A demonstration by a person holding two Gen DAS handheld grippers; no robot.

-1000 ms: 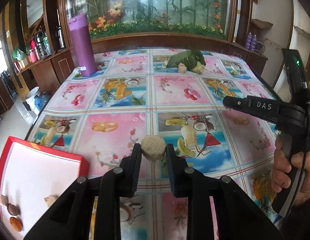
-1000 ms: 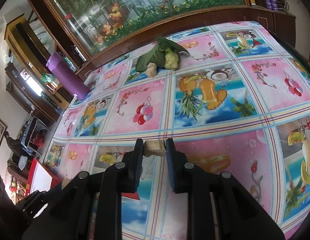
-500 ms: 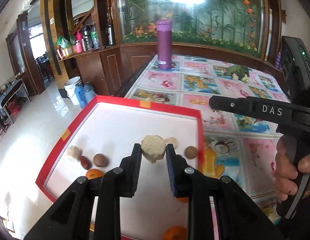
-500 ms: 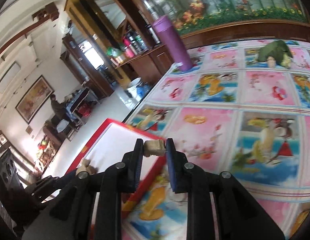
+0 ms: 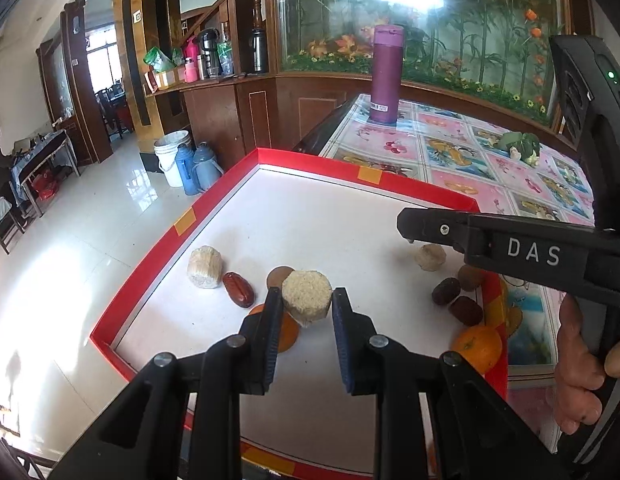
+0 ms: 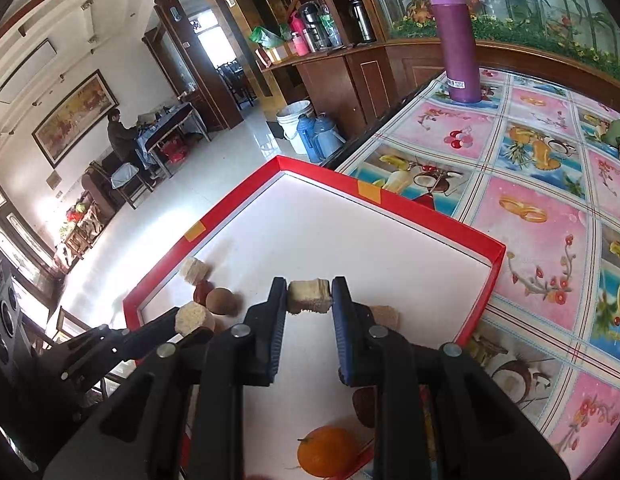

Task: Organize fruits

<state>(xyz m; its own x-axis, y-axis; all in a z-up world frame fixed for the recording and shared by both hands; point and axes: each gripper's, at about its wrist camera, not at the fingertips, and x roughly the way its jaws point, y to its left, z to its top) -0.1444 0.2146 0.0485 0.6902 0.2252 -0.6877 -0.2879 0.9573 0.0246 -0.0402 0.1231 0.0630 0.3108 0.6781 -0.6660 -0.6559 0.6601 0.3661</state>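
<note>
Lettering: "DAS" is showing in white on the right gripper [image 5: 406, 230] arm; a small label on the purple flask [image 5: 385, 74] is too small to read. Left gripper [image 5: 305, 312] is clamping a round beige fruit chunk [image 5: 307, 296]; right gripper is pinching a pale squarish fruit piece [image 6: 310, 296]. Both are hanging over the red-rimmed white tray [image 5: 213, 204], which is sitting on a fruit-print tablecloth [image 6: 542, 216]. Glossy tiled floor [image 5: 81, 248] is lying beyond.

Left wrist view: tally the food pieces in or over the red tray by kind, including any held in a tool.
Beige fibrous cut chunks: 3
Round orange citrus fruits: 2
Brown round fruits: 2
Wrinkled red-brown dates: 3
Total: 10
</note>
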